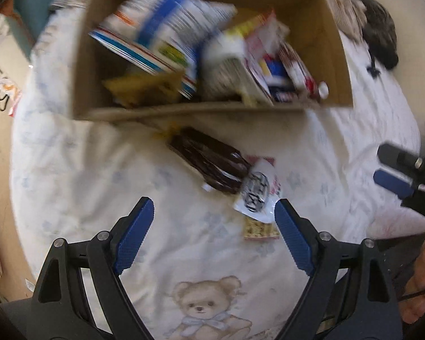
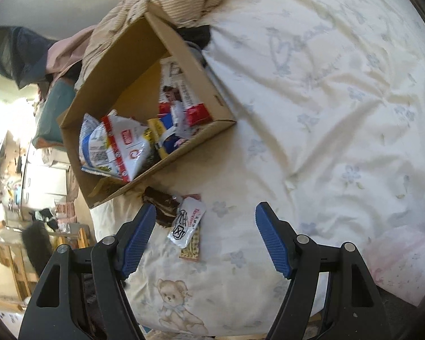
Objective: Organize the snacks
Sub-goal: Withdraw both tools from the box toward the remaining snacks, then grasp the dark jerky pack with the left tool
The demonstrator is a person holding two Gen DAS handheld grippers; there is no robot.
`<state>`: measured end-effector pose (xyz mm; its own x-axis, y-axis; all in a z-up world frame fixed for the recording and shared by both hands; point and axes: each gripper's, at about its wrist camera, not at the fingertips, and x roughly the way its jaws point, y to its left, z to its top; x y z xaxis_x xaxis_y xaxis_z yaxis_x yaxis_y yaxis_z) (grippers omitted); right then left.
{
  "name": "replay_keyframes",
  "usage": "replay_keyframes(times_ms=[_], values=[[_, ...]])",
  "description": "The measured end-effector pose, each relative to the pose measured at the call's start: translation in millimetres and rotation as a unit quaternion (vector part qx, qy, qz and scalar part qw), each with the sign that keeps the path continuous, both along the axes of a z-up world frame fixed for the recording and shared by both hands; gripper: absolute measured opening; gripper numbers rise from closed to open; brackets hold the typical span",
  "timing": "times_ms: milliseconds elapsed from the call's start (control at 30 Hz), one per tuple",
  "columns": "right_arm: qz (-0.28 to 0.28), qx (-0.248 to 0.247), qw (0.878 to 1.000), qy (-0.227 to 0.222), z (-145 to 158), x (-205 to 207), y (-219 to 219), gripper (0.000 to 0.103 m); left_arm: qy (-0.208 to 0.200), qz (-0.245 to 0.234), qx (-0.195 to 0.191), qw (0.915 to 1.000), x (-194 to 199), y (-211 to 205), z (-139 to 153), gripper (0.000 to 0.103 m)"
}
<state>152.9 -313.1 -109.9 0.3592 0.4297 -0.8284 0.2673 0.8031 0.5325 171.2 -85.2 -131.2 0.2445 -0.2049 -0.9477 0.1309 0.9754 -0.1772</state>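
Bedsheet [image 2: 311,107] lies bare right of the cardboard box [image 2: 181,153]. Snack packets [image 2: 188,221] lie just before its near edge. Both hand-held grippers, left [image 1: 214,221] and right [image 2: 205,221], gape empty.

cardboard box [image 2: 155,167]: open, packets inside | dark packet [image 2: 161,202], white packet [image 2: 185,222]: lying beside it, possibly overlapping

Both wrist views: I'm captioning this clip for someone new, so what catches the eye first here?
The open cardboard box crammed with bright snack bags, sitting on a pale bedsheet printed with a teddy bear. Just in front of the box lie a dark brown packet and a small white sachet overlapping a flat packet beneath. The open left gripper and right gripper hang above them.
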Motion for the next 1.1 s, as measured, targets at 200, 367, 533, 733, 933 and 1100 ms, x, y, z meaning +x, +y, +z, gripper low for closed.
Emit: replay_keyframes(times_ms=[200,367,533,733,933,1100], values=[[-0.006,0.000,1.000,0.002,-1.7,1.3,-0.9,0.076,0.020,0.056,-0.010,0.9982,14.6,-2.8,-20.3,0.085],[-0.008,0.000,1.000,0.010,-5.7,3.1,0.0,0.076,0.056,0.216,-0.032,0.9743,35.5,28.4,-40.3,0.085],[0.001,-0.006,1.000,0.011,-7.2,5.9,5.6,0.076,0.059,0.201,0.022,0.9775,48.6,5.0,-62.7,0.099],[0.001,0.004,1.000,0.014,-8.7,8.2,6.6,0.076,0.042,0.167,0.070,0.9824,37.3,-15.1,-67.2,0.098],[0.009,0.009,1.000,0.005,-3.8,9.2,13.4,0.076,0.028,0.137,0.083,0.9867,19.1,-11.6,-61.5,0.060],[0.012,0.014,1.000,0.000,-0.5,8.3,14.4,0.076,0.030,0.100,0.068,0.9923,6.3,3.4,-54.8,0.047]])
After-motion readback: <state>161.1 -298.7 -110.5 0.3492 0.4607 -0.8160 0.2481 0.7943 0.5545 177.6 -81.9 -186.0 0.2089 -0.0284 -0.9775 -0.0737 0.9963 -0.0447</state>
